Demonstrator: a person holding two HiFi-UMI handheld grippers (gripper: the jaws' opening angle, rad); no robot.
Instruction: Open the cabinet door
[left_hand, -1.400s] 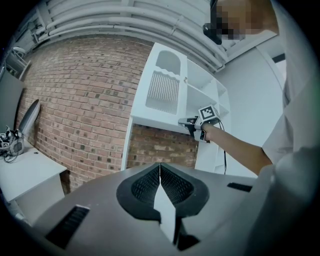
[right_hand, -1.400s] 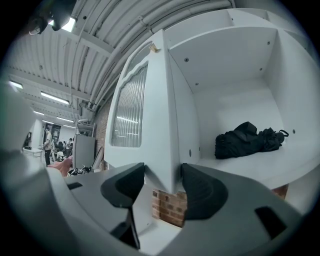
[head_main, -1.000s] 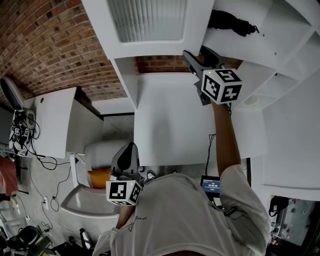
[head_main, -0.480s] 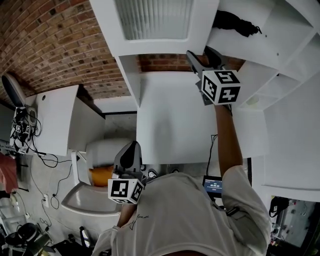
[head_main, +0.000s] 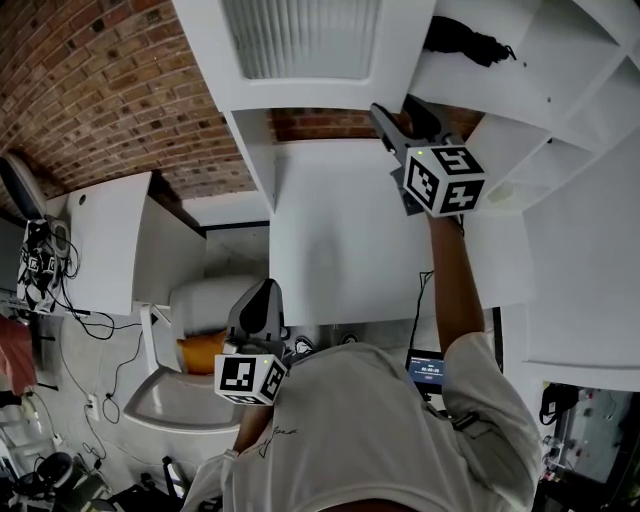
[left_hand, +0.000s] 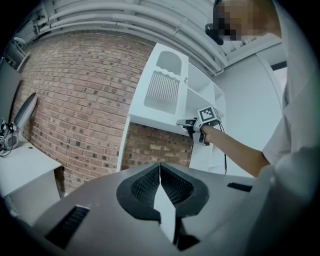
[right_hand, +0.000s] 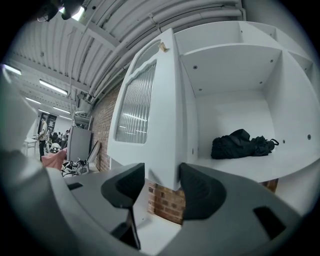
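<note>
The cabinet door (head_main: 300, 50), ribbed-glass panelled, stands swung out from the far upper cabinet, its lower edge pinched between the right gripper's (head_main: 395, 112) jaws. The left gripper (head_main: 262, 295) hangs near the person's chest, jaws together on nothing

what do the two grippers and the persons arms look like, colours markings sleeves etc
The left gripper and right gripper are both smooth grey plastic with dark, rounded jaw pads. Each carries a white cube printed with black square markers: the left cube and the right cube. The person wears a white short-sleeved T-shirt, with the forearms bare.
</note>
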